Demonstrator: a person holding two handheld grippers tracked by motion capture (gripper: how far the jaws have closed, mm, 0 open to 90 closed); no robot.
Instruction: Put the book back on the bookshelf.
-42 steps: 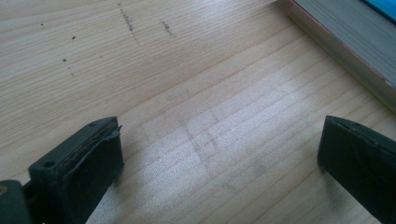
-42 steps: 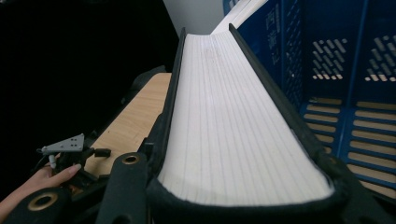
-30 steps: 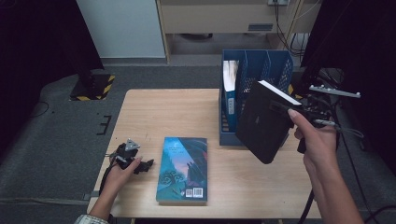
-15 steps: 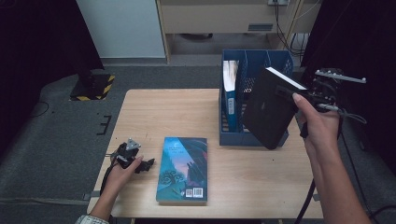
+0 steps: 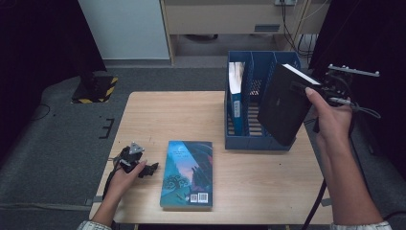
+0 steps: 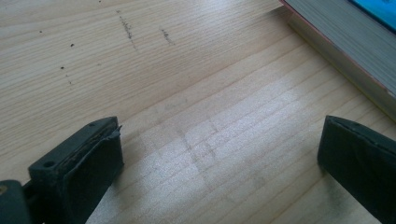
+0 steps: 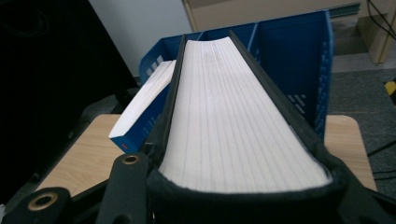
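Over the right end of the table (image 5: 143,115), in the high view, the right gripper (image 5: 320,91) pinches a black book (image 5: 282,105) and holds it in the air. The book stands tall but leans, its top toward the far right and its bottom corner toward the near edge. Its white pages face up and to the right. It hangs in front of the right end of the blue rack (image 5: 253,141), low corner near the rack's front wall. The rack has slots side by side. A blue book (image 5: 236,93) stands upright in the left slot. A teal book (image 5: 187,172) lies flat on the table, long side running from near to far. The left gripper (image 5: 152,168) rests on the table just left of it.

In the left gripper view, the two jaws are spread wide with bare wood between them. The teal book's (image 6: 345,42) page edge sits at the top right.

In the right gripper view, the jaws squeeze the black book (image 7: 229,116) from both sides. Its long page edge runs away toward the rack (image 7: 299,56). The blue book (image 7: 140,112) leans in the rack to its left.
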